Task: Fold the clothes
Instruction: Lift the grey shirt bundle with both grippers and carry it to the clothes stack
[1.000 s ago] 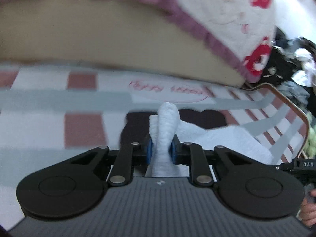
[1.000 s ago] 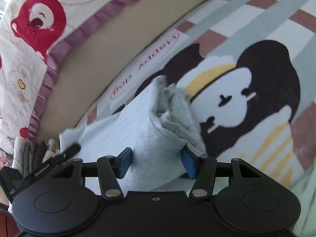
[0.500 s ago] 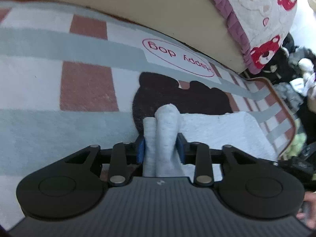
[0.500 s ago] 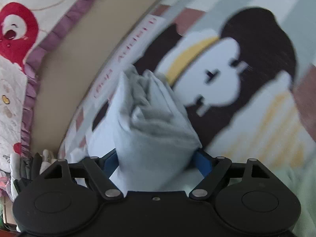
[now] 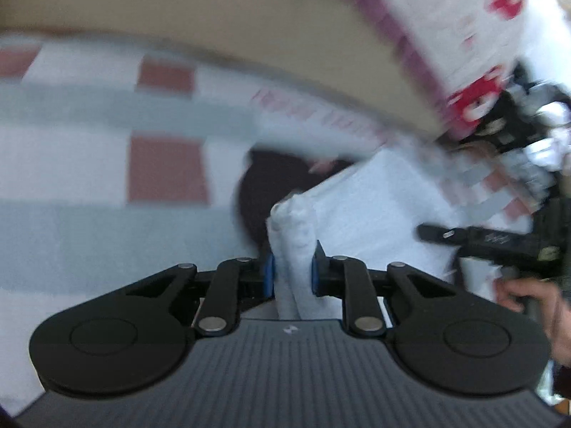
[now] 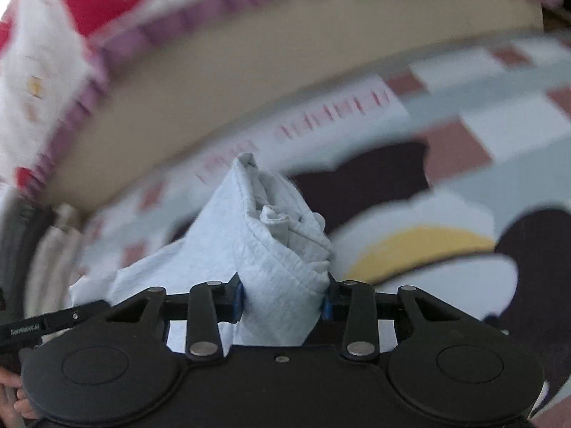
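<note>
Closing on bunched folds, the left gripper [image 5: 292,273] and right gripper [image 6: 283,301] are pinching a pale blue garment [image 6: 271,235]. Soft and light, it is sagging between them; gripping at corners looks soundest.

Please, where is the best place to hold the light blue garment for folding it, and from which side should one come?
Judging by its pose: grip the bunched ends of the light blue garment, one from each side. The left gripper and right gripper, both closing, pinch these thick folds, leaving the middle free to fold.

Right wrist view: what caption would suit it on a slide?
Right tongs closing on a bunched pale blue cloth above a cartoon-dog rug.
</note>
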The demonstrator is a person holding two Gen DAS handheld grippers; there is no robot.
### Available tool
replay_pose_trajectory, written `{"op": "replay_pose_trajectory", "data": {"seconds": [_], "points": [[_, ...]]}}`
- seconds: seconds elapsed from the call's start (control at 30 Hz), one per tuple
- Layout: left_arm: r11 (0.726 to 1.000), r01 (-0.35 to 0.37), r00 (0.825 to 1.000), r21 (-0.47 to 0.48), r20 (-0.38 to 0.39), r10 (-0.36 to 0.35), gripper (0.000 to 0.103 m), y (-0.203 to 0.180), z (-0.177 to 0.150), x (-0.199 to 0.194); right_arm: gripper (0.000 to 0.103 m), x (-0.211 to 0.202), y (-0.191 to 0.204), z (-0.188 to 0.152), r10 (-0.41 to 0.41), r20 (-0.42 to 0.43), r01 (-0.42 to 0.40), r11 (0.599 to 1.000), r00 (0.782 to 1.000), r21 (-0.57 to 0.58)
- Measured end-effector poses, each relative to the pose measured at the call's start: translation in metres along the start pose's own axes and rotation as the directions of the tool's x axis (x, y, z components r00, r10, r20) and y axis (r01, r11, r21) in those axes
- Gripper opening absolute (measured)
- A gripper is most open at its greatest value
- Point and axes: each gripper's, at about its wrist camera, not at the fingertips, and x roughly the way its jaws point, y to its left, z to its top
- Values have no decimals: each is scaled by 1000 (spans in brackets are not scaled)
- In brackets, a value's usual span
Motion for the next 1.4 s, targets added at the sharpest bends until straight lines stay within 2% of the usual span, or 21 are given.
{"op": "replay_pose_trajectory", "data": {"seconds": [0.1, 0.2, 0.23, 0.3, 0.4, 0.47, 0.53, 0.57, 0.6, 0.67, 0.7, 0.73, 0.83, 0.9, 1.03, 1.1, 1.2, 1.27, 1.4], "points": [[1000, 10, 1000, -25, -8, -10, 20, 7, 0, 0, 56, -1, -2, -7, -30, 29, 29, 998, 999, 52], [998, 26, 999, -62, -20, -27, 28, 15, 3, -1, 68, -16, -11, -18, -65, 27, 59, 981, 998, 186], [996, 27, 999, -81, -22, -29, 34, 19, 3, 0, 68, -21, -14, -22, -56, 22, 50, 973, 998, 227], [993, 29, 999, -119, -20, -31, 36, 27, 3, 1, 70, -29, -23, -32, -2, 34, -9, 953, 999, 304], [997, 12, 1000, -81, -14, -13, 37, 23, 5, 3, 72, -10, -28, -33, 91, -30, -78, 952, 995, 295], [997, 15, 1000, -78, -6, -15, 40, 22, 6, 4, 75, -4, -23, -31, 97, 6, -95, 957, 995, 273], [996, 23, 1000, -84, 5, -23, 37, 21, 7, 5, 77, 6, -17, -27, 100, 34, -105, 954, 994, 281], [996, 27, 1000, -87, 10, -26, 19, 21, 7, 5, 74, 9, -15, -27, 111, 49, -121, 953, 993, 277], [995, 31, 999, -90, 15, -30, 18, 21, 8, 5, 63, 14, -14, -27, 137, 68, -150, 956, 988, 252], [999, -16, 997, 39, 76, 14, 15, -4, 8, -8, 45, 13, -14, -29, 175, 100, -194, 956, 979, 221], [993, -46, 993, 105, 110, 34, 15, -19, 7, -16, 41, 12, -14, -30, 195, 115, -215, 955, 974, 205], [987, -69, 989, 148, 141, 48, 15, -31, 7, -25, 41, 6, -13, -31, 207, 137, -231, 954, 969, 191], [973, -124, 971, 195, 226, 79, 15, -53, 3, -57, 40, -12, 0, -35, 217, 182, -242, 961, 959, 135], [967, -154, 958, 204, 270, 95, 15, -61, 0, -78, 40, -20, 10, -33, 240, 159, -263, 954, 958, 143], [973, -171, 939, 152, 325, 114, 15, -65, -9, -116, 40, -38, 47, -26, 258, 149, -263, 965, 955, 15], [977, -184, 920, 111, 369, 132, 15, -62, -20, -135, 39, -49, 68, -22, 279, 157, -272, 960, 947, -66], [977, -209, 890, 41, 423, 173, 15, -58, -40, -165, 38, -64, 94, -25, 343, 182, -321, 937, 921, -139], [974, -225, 872, 13, 449, 195, 15, -60, -51, -183, 38, -70, 112, -26, 373, 172, -342, 921, 912, -187], [967, -251, 839, -45, 489, 241, 15, -61, -60, -223, 38, -82, 160, -25, 395, 114, -340, 879, 911, -334]]}}
